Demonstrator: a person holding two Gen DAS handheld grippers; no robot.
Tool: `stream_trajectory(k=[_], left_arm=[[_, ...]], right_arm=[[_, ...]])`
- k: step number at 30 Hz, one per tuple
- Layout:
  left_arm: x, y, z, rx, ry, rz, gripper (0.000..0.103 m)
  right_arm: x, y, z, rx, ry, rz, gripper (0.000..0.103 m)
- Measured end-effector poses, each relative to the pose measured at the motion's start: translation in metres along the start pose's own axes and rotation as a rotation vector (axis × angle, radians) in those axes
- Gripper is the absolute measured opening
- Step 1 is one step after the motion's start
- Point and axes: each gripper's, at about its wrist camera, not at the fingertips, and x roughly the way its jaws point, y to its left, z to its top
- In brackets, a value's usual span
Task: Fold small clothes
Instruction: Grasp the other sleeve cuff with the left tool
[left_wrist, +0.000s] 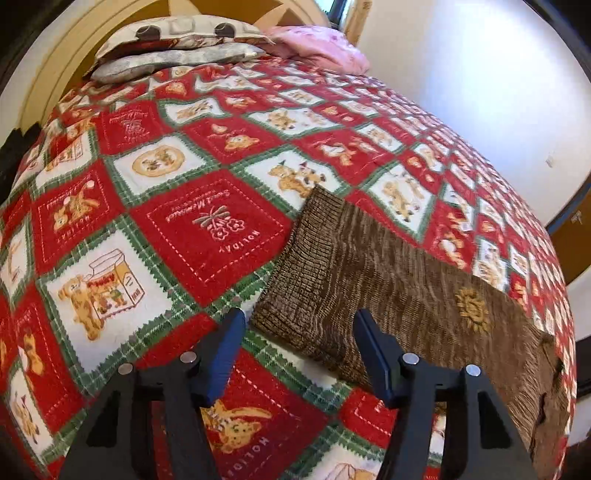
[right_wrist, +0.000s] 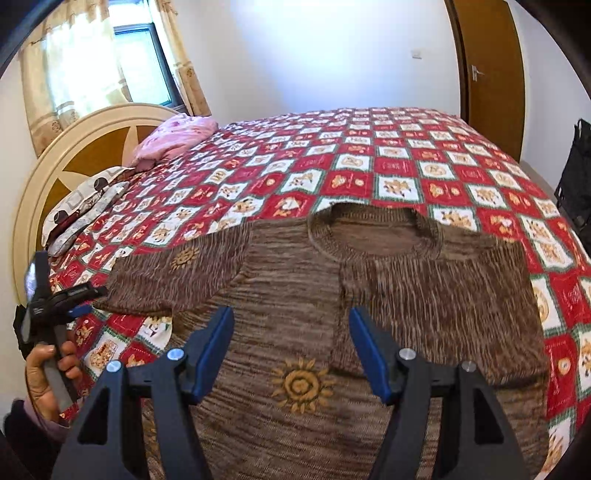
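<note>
Biggest risk imo: the sweater (right_wrist: 303, 295) is a loose chunky knit, so if the left gripper (left_wrist: 299, 332) pinches only the top layer of that sleeve cuff (left_wrist: 295, 295), the sleeve will drag and bunch instead of folding over flat. Its fingers (left_wrist: 225, 350) are spread w/ nothing between them, hanging right at the cuff edge, so it could also grab the bedspread (left_wrist: 184, 221) along w/ the knit and pull the whole thing crooked. Same deal on the other side: the right gripper (right_wrist: 291, 350) hovers over the chest, fingers released, gripping nothing. A pinch mid-body would just tent the fabric up, not fold it.

Sweater itself: brown marled knit, ribbed round collar (right_wrist: 373, 229), small yellow sun motifs, 1 on the chest (right_wrist: 301, 384) and 1 on the sleeve (right_wrist: 184, 256). It's laid flat, front up, on the bed, collar pointing away from the person, the left-side sleeve stretched out sideways. Other sleeve looks tucked along the body but can't tell for sure. No fold made yet afaict.

Around it: red/white/green patchwork bedspread, pillows (right_wrist: 85, 206) and a pink blanket (right_wrist: 173, 136) up by the headboard (right_wrist: 92, 147), well away from the sweater. The person's hand (right_wrist: 48, 373) holding the left tool shows at the edge of the right view.
</note>
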Motion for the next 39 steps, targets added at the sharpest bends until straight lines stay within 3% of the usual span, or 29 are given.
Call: stream_trajectory(k=[3,4,5,7,9,15,18,21,25,30,34,39], left_arm=[[0.000,-0.004,0.001,0.007,-0.005,0.004,0.059],[0.001,-0.004,0.002,0.001,-0.005,0.005,0.049],[0.002,-0.003,0.004,-0.007,-0.005,0.012,0.029],[0.007,0.001,0.006,-0.030,0.012,-0.006,0.011],[0.008,0.004,0.007,-0.042,0.017,-0.035,0.010],[-0.003,-0.013,0.012,0.014,-0.022,-0.020,0.009],[-0.020,-0.043,0.016,0.084,-0.073,-0.034,0.009],[-0.049,-0.096,0.007,0.221,-0.148,-0.083,0.009],[-0.085,-0.178,-0.034,0.448,-0.206,-0.201,0.009],[-0.100,-0.255,-0.106,0.689,-0.196,-0.297,0.009],[-0.085,-0.281,-0.145,0.765,-0.144,-0.302,0.009],[-0.067,-0.295,-0.166,0.790,-0.105,-0.266,0.009]], right_arm=[[-0.001,-0.002,-0.002,0.024,0.010,0.002,0.068],[-0.001,-0.003,-0.002,0.030,0.011,0.001,0.068],[0.000,-0.004,-0.003,0.036,0.012,-0.001,0.068],[0.000,-0.006,-0.003,0.051,0.013,-0.006,0.068],[-0.001,-0.008,-0.004,0.071,0.014,-0.004,0.068],[-0.008,-0.018,-0.006,0.115,0.010,-0.011,0.068],[-0.014,-0.028,-0.007,0.150,0.001,-0.019,0.068],[-0.020,-0.040,-0.007,0.179,-0.015,-0.036,0.068],[-0.026,-0.059,-0.011,0.233,-0.024,-0.062,0.068],[-0.031,-0.080,-0.018,0.299,-0.019,-0.074,0.068],[-0.036,-0.090,-0.026,0.316,-0.010,-0.088,0.068],[-0.035,-0.099,-0.035,0.344,0.007,-0.092,0.068]])
